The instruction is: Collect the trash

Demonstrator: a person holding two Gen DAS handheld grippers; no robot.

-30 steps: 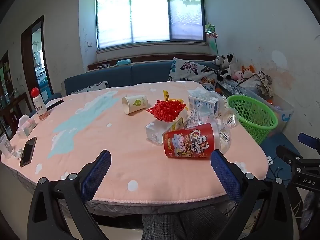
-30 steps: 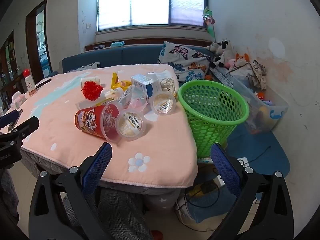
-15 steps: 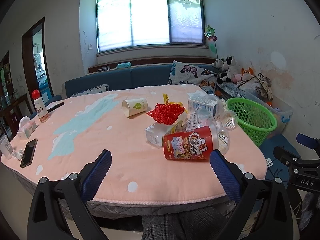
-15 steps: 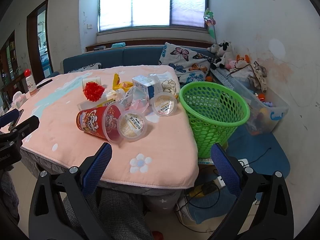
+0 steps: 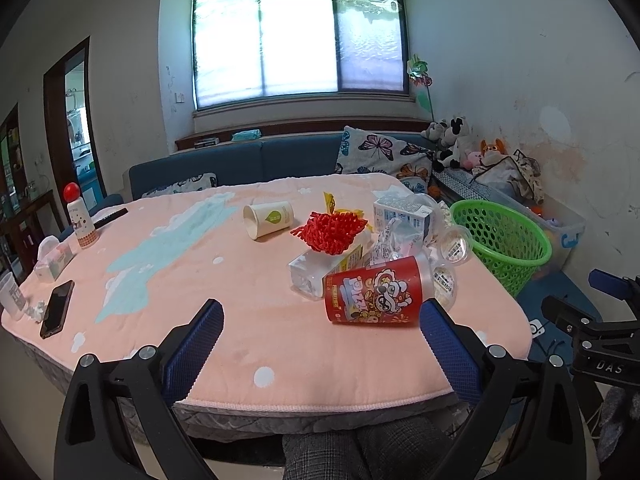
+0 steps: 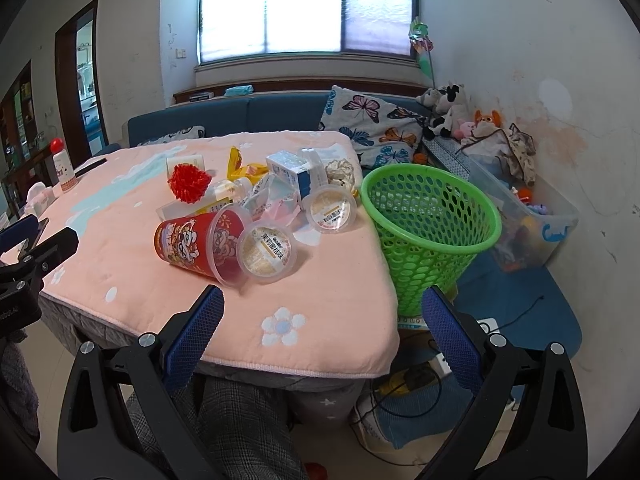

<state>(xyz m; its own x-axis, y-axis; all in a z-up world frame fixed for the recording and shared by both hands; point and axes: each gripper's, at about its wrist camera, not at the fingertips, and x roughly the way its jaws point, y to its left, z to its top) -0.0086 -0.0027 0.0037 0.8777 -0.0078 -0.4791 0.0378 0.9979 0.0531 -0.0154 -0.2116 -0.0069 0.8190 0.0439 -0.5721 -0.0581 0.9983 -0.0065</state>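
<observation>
Both the left gripper (image 5: pixel 320 332) and right gripper (image 6: pixel 322 316) hover wide open and empty at the desk (image 6: pixel 332 320) edge, trash such as the toppled red cup (image 6: pixel 192 242) uncollected beside the green basket (image 6: pixel 430 220), suggesting a first reach-and-grasp comes next.

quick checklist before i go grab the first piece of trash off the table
1. Left gripper open and empty: ok.
2. Right gripper open and empty: ok.
3. Green basket upright beside the table, mouth unobstructed: ok.
4. Red cup on its side at the near edge of the pile, nothing on top: ok.
5. Clear lidded tub leans against the cup's mouth and may shift: not ok.
6. Cup empty inside: cannot tell.
</observation>
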